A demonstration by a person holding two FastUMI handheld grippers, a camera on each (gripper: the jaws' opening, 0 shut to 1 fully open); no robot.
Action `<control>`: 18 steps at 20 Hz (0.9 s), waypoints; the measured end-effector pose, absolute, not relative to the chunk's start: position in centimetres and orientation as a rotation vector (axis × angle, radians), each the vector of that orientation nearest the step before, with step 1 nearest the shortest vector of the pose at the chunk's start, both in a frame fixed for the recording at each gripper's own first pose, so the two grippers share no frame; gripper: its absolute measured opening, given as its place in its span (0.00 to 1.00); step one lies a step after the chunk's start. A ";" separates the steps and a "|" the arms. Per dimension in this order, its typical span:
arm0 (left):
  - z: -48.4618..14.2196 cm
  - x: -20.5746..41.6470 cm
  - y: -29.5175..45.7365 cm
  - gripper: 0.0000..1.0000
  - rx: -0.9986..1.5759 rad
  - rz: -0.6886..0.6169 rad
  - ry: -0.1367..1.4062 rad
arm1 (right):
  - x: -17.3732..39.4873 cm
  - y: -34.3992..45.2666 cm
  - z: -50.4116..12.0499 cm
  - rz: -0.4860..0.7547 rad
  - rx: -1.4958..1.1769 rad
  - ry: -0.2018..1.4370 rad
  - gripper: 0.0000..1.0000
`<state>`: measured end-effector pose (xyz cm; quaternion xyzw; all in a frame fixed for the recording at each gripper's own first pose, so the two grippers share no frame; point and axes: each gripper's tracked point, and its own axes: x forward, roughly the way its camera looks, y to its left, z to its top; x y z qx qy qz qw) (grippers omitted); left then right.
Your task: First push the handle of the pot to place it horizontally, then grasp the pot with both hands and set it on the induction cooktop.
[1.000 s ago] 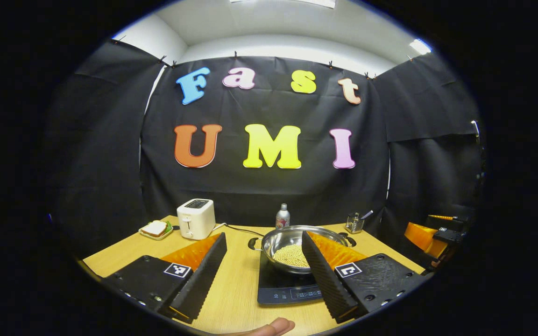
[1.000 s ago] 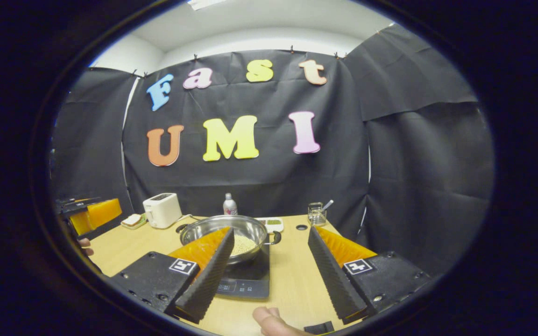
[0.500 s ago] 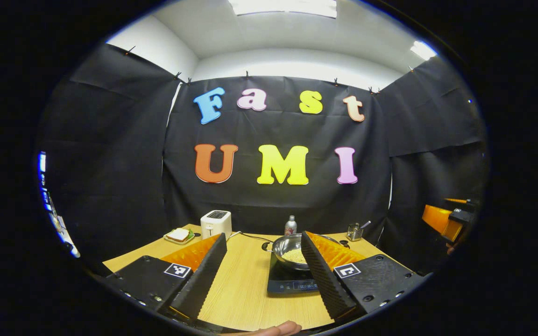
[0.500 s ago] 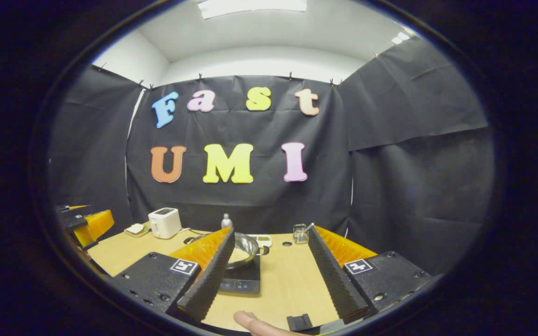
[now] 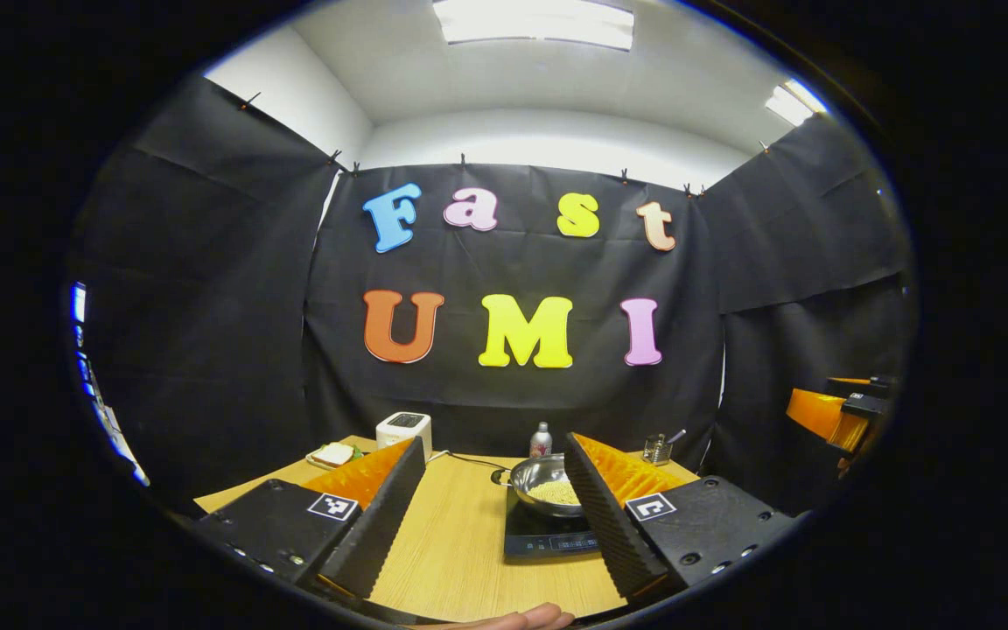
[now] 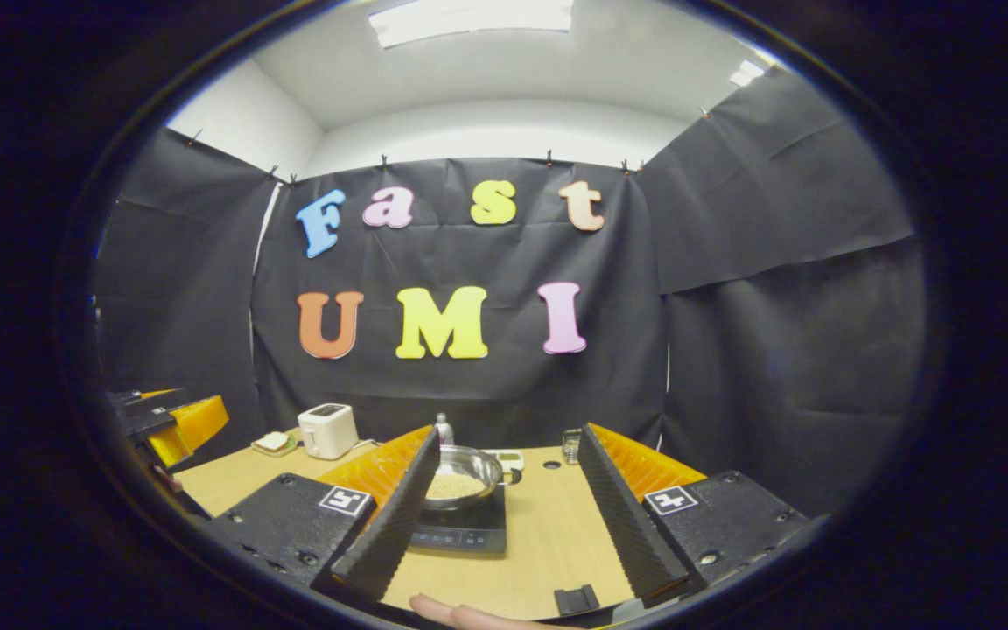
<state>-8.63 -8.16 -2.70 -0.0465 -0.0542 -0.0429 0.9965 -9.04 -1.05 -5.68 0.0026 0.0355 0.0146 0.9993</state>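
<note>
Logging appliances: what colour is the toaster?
White, box-shaped toaster with a dark top; right gripper view shows it best.

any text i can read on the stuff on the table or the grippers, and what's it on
Nothing can be quoted.
induction cooktop control panel: white markings, too small to read.
bottle label: blurred, unreadable.
toaster: no legible text.
square markers on the left gripper: black-and-white code patterns, no words.

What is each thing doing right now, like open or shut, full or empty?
pot: sits on the cooktop, pale grains inside.
induction cooktop: flat on the table, pot on top.
left gripper: open, holding nothing.
right gripper: open, holding nothing.
toaster: upright, slot looks empty.
bottle: upright, cap on.
plate: has a sandwich on it.
</note>
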 end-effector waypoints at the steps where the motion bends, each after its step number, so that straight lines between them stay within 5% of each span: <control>1: -2.7 -8.8 -8.2 0.84 -0.103 -0.094 -0.110 | -9.1 -1.3 -5.6 0.025 0.005 0.067 0.96; 2: -2.6 -9.0 -8.2 0.95 -0.106 -0.101 -0.112 | -9.1 -1.4 -5.4 0.024 0.006 0.062 0.96; 18: -2.0 -8.9 -9.1 0.95 -0.064 -0.115 -0.124 | -9.7 -2.8 -4.7 0.029 0.029 0.030 0.96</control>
